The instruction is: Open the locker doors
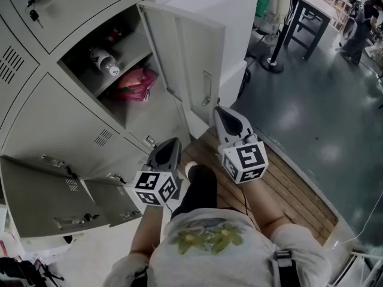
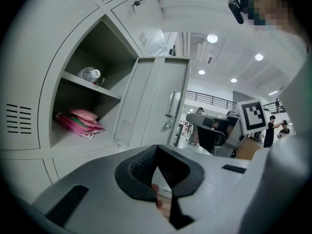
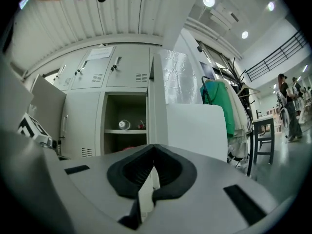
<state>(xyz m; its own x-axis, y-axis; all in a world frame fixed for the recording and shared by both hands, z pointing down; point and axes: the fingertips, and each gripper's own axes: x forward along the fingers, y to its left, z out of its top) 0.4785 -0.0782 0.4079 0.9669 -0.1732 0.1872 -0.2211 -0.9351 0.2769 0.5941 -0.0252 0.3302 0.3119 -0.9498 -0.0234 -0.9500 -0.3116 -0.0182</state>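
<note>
The grey lockers (image 1: 54, 124) fill the left of the head view. One compartment stands open, its door (image 1: 185, 58) swung out to the right with a handle (image 1: 206, 88) on it. Inside are a bottle (image 1: 105, 61) on the shelf and a pink bag (image 1: 134, 84) below it. Two lower doors (image 1: 48, 196) hang open at the bottom left. My left gripper (image 1: 170, 143) is shut and empty, below the open compartment. My right gripper (image 1: 222, 111) is shut and empty, just beneath the open door's lower edge. The open door (image 2: 156, 101) and the open compartment (image 3: 124, 126) also show in the gripper views.
A tall white cabinet (image 1: 221, 11) stands right behind the open door. Wooden planks (image 1: 287, 190) run under my legs. A black table (image 1: 308, 17) and a post base (image 1: 272, 61) stand on the grey floor at the far right. Green clothing (image 3: 217, 101) hangs beside the cabinet.
</note>
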